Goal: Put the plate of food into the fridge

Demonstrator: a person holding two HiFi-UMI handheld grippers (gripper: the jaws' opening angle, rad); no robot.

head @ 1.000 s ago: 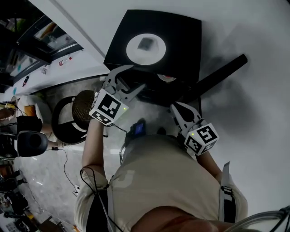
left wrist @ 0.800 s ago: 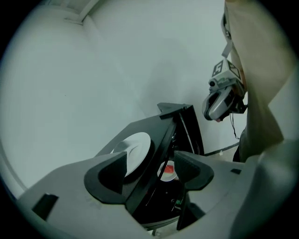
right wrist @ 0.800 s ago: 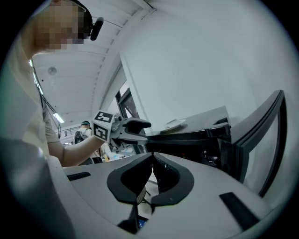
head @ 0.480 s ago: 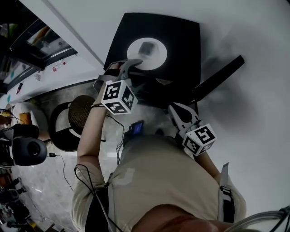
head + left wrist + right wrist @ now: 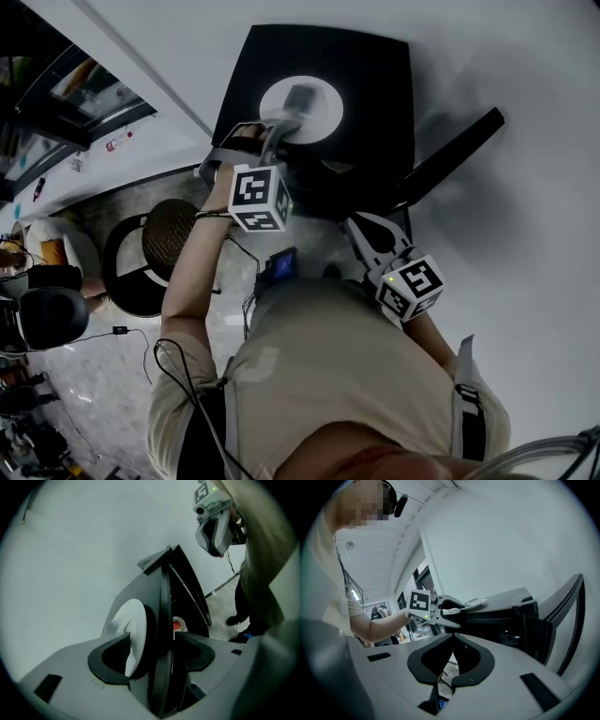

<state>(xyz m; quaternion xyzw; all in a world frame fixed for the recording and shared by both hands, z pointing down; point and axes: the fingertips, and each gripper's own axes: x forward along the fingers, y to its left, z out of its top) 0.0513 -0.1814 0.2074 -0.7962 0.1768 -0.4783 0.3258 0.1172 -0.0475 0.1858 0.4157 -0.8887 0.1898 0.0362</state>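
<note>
A round, smooth white plate (image 5: 323, 117) with a dull grey lump of food (image 5: 300, 94) lies flat on the top of a boxy, matte black fridge (image 5: 375, 66). The fridge's slab-like black door (image 5: 450, 155) stands swung open to the right. The left gripper (image 5: 270, 129), grey plastic with dark pads, reaches to the plate's near rim. Its jaws have just been opening and now stand wide, with the plate's thin edge and the fridge top's edge between them, neither pad pressing. The right gripper (image 5: 362, 228) hangs near the person's body, jaws closed together on nothing.
</note>
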